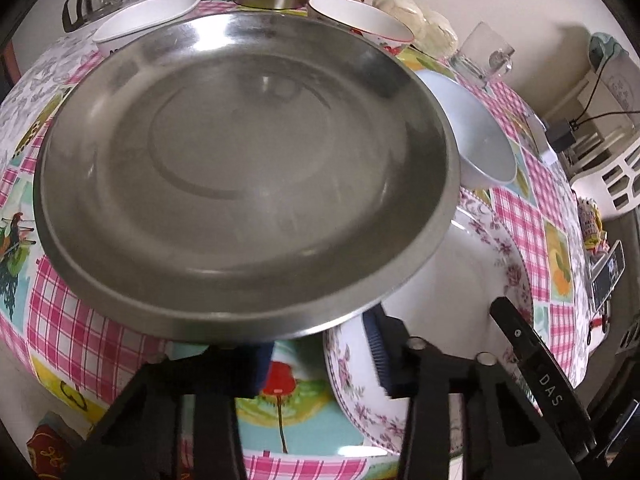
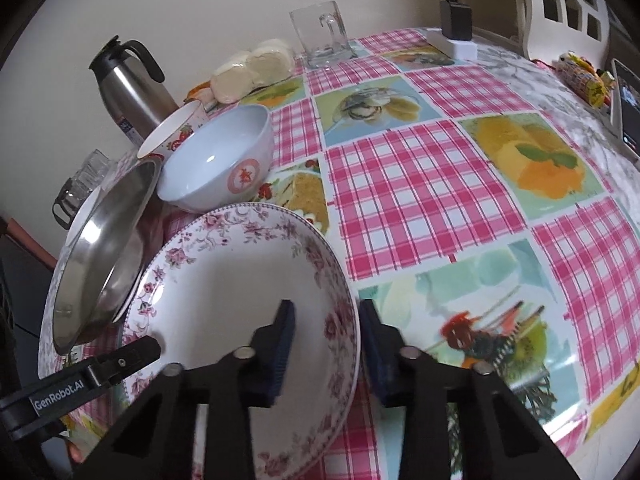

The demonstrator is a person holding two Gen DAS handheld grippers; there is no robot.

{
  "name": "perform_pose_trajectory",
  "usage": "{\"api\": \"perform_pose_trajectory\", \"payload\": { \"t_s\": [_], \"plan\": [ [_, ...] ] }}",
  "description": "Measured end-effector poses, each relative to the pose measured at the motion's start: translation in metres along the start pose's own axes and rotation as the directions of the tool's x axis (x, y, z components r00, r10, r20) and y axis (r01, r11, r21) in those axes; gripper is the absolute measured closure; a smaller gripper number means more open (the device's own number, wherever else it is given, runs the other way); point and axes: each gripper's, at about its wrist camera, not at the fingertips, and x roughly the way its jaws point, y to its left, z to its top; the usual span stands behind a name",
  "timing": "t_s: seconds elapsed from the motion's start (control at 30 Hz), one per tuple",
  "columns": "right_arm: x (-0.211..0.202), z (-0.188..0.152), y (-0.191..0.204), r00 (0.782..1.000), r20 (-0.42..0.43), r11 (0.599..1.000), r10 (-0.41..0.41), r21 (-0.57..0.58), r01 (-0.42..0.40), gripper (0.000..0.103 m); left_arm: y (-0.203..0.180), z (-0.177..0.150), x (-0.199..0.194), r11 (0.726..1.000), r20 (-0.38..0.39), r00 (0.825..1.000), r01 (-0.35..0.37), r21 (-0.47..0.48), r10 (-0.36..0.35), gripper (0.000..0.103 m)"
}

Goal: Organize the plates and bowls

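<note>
floral plate (image 2: 240, 280) white, pink-rimmed, tilted; steel plate (image 1: 244, 168) shiny, overlapping it.

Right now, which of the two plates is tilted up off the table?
The steel plate: its near rim is lifted and overlaps the floral plate, which sits lower, its rim between the right claw's pads.
</note>
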Motion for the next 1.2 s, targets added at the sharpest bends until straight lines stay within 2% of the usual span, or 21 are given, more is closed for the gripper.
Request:
{"api": "perform_pose_trajectory", "payload": {
  "t_s": [0.03, 0.13, 0.37, 0.43, 0.6, 0.87, 1.2],
  "plan": [
    [0.0, 0.001, -0.001, 1.0, 0.005, 1.0, 0.0, 0.007, 0.0, 0.079, 0.0, 0.001, 0.001, 1.0, 0.006, 1.0, -0.003, -0.002, 0.003, 0.067],
    [0.0, 0.001, -0.008, 0.999, 0.011, 0.998, 0.038, 0.051, -0.038, 0.083, -0.003, 0.002, 0.003, 1.0, 0.022, 1.0, -0.001, 0.005, 0.001, 0.069],
    [0.0, 0.001, -0.011, 0.998, 0.014, 0.995, 0.055, 0.082, -0.056, 0.085, -0.016, 0.003, 0.008, 0.998, 0.036, 0.999, -0.019, 0.06, 0.016, 0.07],
    [-0.001, 0.002, -0.012, 0.998, 0.013, 0.994, 0.056, 0.088, -0.057, 0.085, -0.019, 0.003, 0.009, 0.997, 0.031, 1.0, 0.002, 0.072, -0.004, 0.075],
    [-0.006, 0.001, -0.021, 0.999, 0.015, 0.994, 0.035, 0.106, -0.036, 0.085, -0.031, 0.002, 0.015, 0.994, 0.012, 0.999, 0.049, 0.101, -0.051, 0.078],
    [-0.014, -0.001, -0.051, 0.998, 0.034, 0.98, 0.046, 0.192, -0.051, 0.085, -0.049, -0.012, 0.016, 0.983, 0.015, 0.996, 0.085, 0.163, -0.089, 0.078],
    [-0.02, -0.002, -0.069, 0.998, 0.057, 0.973, 0.032, 0.227, -0.044, 0.086, -0.058, -0.014, 0.013, 0.971, 0.043, 0.993, 0.102, 0.218, -0.114, 0.077]
  ]
}}
